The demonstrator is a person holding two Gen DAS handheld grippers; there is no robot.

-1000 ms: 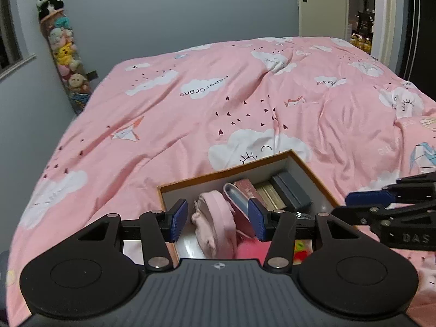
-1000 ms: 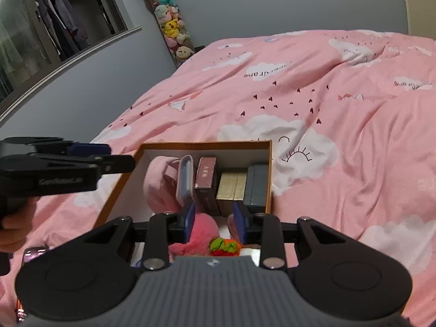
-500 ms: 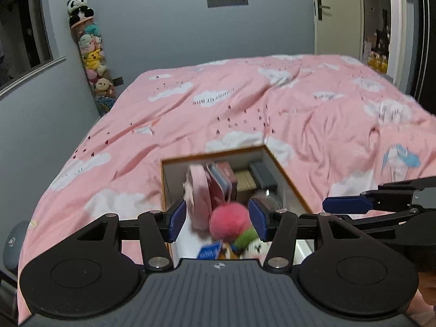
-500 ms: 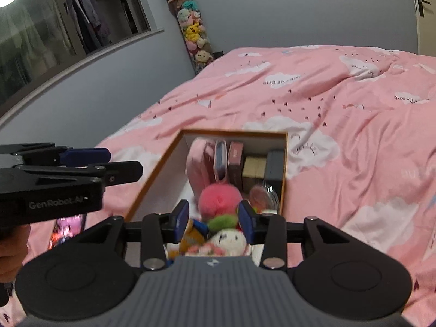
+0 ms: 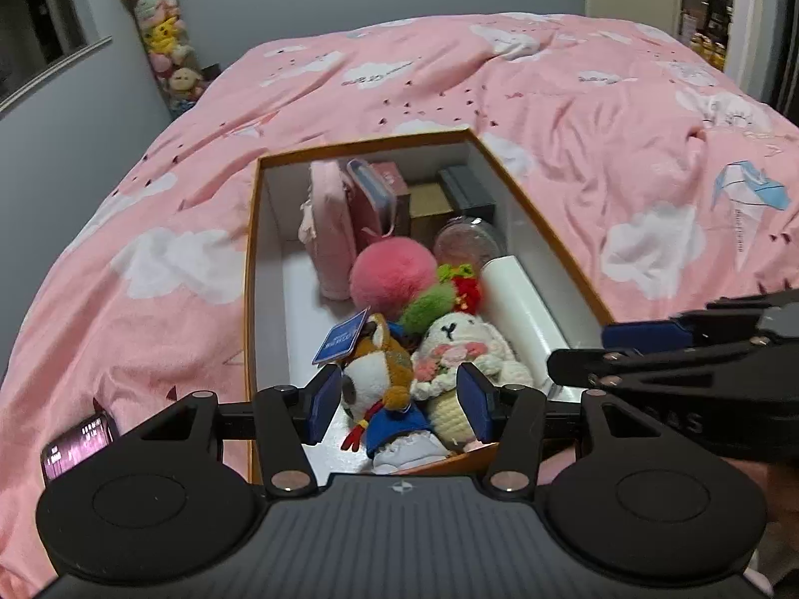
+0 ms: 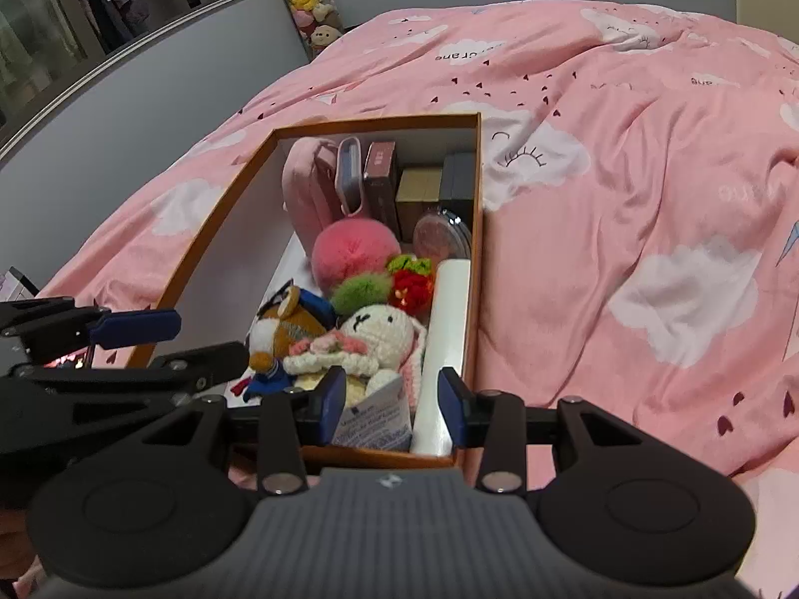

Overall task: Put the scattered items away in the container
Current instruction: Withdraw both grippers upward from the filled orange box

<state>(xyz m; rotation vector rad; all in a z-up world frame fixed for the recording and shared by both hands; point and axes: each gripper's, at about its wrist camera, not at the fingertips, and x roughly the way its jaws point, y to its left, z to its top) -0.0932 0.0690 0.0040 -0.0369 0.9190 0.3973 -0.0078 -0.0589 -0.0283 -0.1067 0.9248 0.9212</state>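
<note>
Cardboard box (image 5: 252, 269) holds fuzzy pink pompom (image 5: 392, 269); both tongs (image 5: 397, 407) (image 6: 394, 402) released, empty.

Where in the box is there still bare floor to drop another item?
Free: the white floor strip along the left wall of the box, beside the pink pouch and pink pompom. Crowded: the far end, packed with upright cases, and the near right, filled by the fox plush, white bunny and white roll.
</note>
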